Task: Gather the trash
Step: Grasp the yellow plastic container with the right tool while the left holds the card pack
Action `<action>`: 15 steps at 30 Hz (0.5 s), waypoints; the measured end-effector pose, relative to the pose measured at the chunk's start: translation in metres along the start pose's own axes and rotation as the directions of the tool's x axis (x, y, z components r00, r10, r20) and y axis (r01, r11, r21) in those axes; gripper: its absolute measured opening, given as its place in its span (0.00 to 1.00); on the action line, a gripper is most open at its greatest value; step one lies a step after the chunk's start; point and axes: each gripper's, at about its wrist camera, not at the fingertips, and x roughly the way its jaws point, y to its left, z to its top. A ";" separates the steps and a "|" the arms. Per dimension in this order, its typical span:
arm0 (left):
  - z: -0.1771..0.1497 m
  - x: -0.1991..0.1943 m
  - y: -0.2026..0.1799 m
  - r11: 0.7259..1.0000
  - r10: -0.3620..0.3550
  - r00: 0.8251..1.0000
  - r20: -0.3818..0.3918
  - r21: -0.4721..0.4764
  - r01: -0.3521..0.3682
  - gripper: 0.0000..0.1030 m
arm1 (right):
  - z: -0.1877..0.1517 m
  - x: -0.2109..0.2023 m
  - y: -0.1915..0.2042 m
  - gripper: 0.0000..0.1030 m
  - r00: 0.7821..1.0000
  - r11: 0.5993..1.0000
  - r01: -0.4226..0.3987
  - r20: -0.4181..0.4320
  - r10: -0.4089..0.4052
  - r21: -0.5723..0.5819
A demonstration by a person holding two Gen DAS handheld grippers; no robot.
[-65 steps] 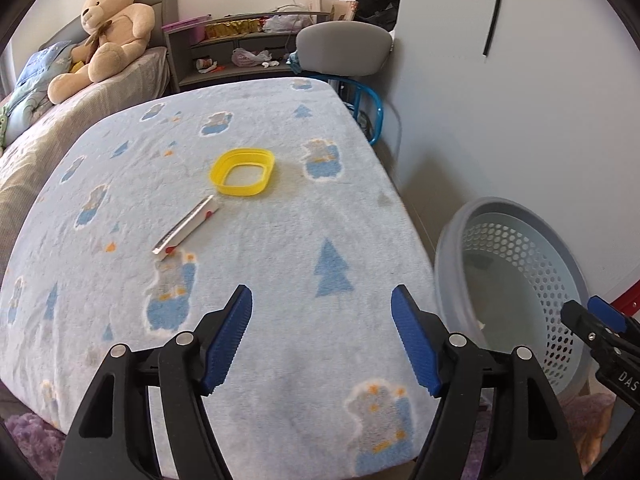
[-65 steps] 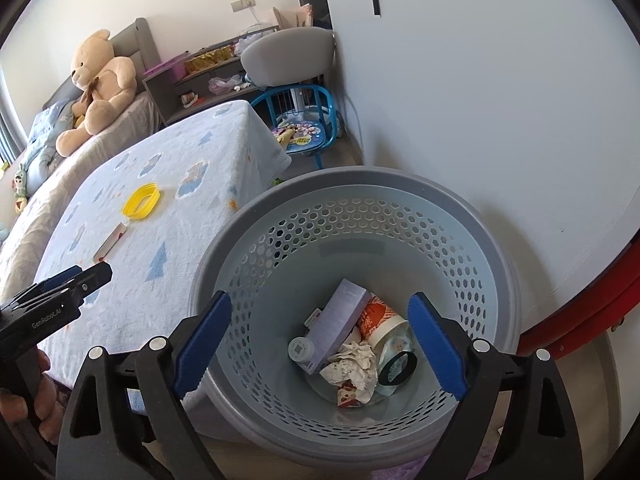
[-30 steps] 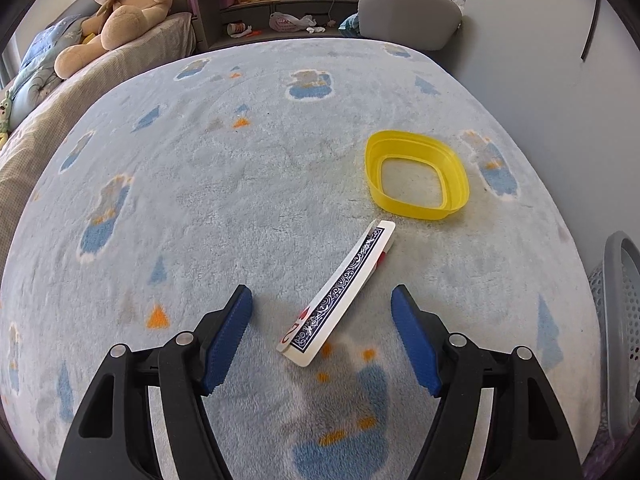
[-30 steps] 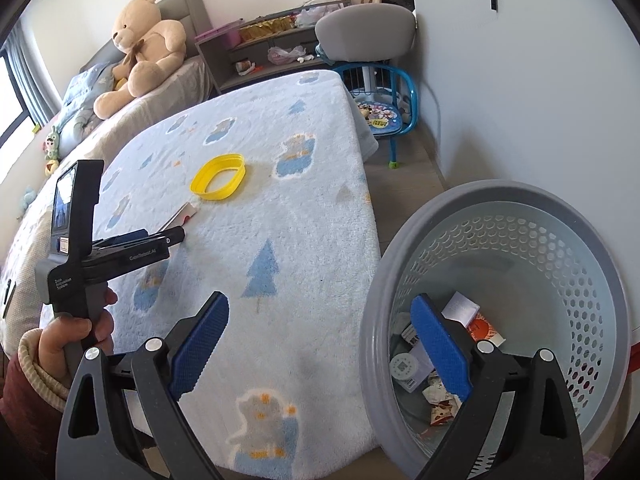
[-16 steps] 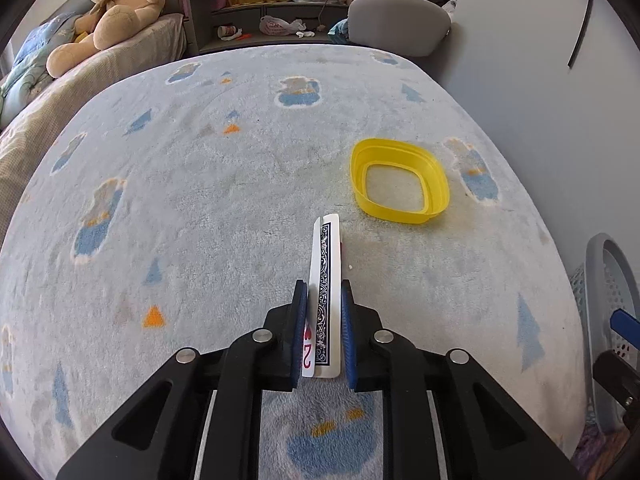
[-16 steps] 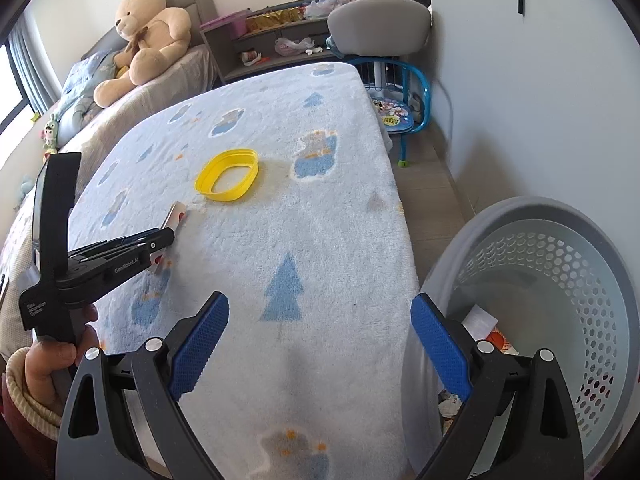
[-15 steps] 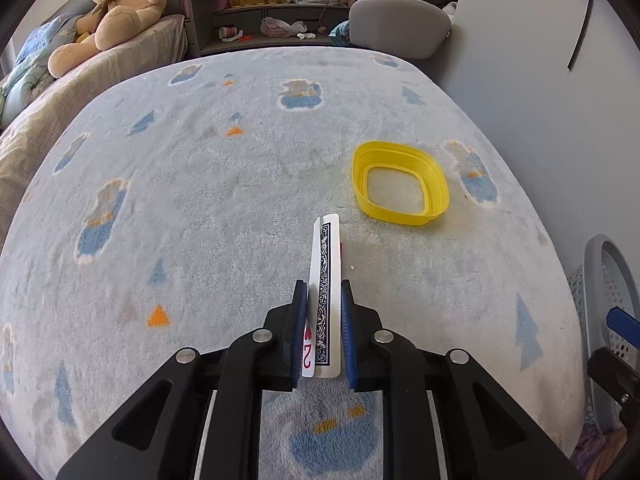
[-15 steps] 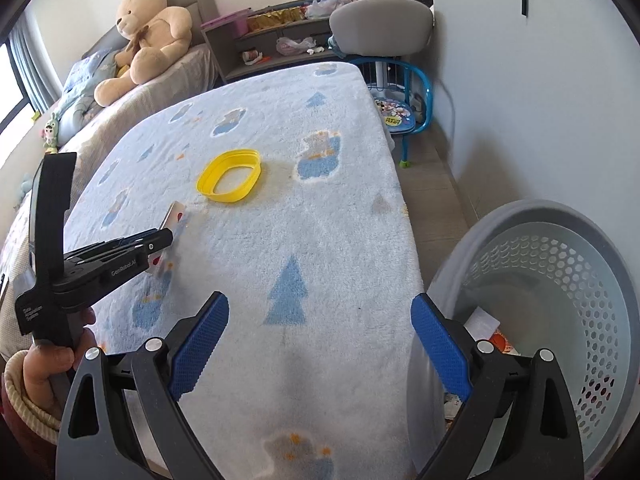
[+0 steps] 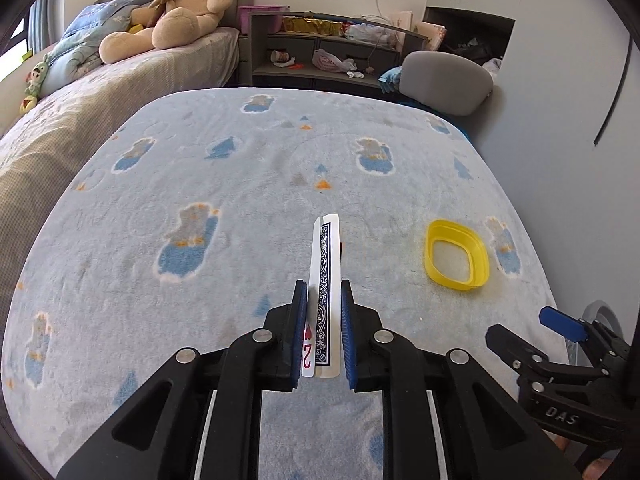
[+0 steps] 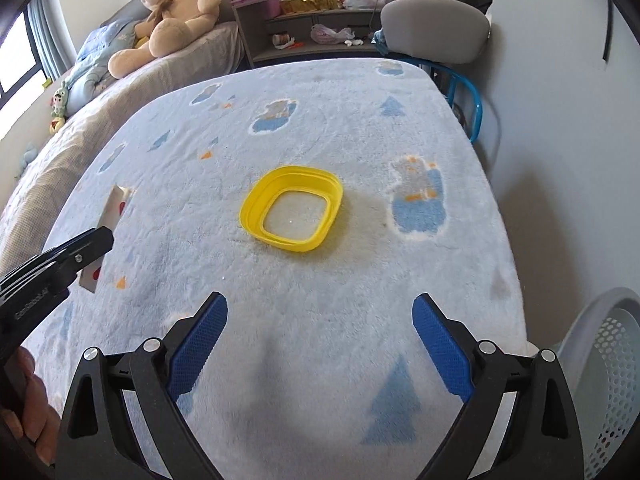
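- My left gripper [image 9: 323, 330] is clamped on playing cards [image 9: 325, 280]: I count two of them edge-on between the blue pads, one showing a red 2 of hearts, the other its dark patterned back.
- The cards stand on edge, sticking out forward past my left fingertips, above the blanket [image 9: 200, 184] rather than lying on it.
- My right gripper [image 10: 320, 344] has its jaws spread wide with nothing between them; its two blue pads [image 10: 200, 340] hover over the blanket.
- One yellow ring-shaped lid [image 10: 292, 212] lies flat on the blanket, ahead of my right gripper and well apart from the cards; in the left wrist view it sits off to the right of them.
- One grey perforated basket [image 10: 608, 380] shows at the lower right edge of the right wrist view, beside the covered surface; what is inside it I cannot tell from here.
- One teddy bear [image 9: 176, 4] sits on the bed at the back left, with one grey chair [image 9: 444, 80] at the far end of the blanket.
- In the right wrist view, one bare hand [image 10: 28, 400] holds my left gripper's handle at the lower left corner.
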 end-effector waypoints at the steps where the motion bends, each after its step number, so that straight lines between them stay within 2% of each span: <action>1: 0.001 0.000 0.004 1.000 -0.002 1.000 0.000 -0.012 0.002 0.16 | 0.003 0.005 0.004 0.92 1.000 1.000 0.006 0.001 -0.006 -0.003; 5: 0.004 -0.002 0.015 0.999 0.001 1.000 0.003 -0.043 -0.001 0.16 | 0.018 0.026 0.014 0.93 1.000 1.000 0.025 -0.006 -0.025 0.005; 11: 0.006 -0.005 0.024 0.998 -0.002 1.000 0.014 -0.066 0.003 0.16 | 0.032 0.057 0.019 0.94 0.997 0.998 0.048 -0.061 -0.046 0.028; 15: 0.006 -0.007 0.028 0.997 0.000 1.000 0.018 -0.078 0.002 0.16 | 0.038 0.064 0.026 0.94 0.995 0.996 0.093 -0.048 -0.093 -0.001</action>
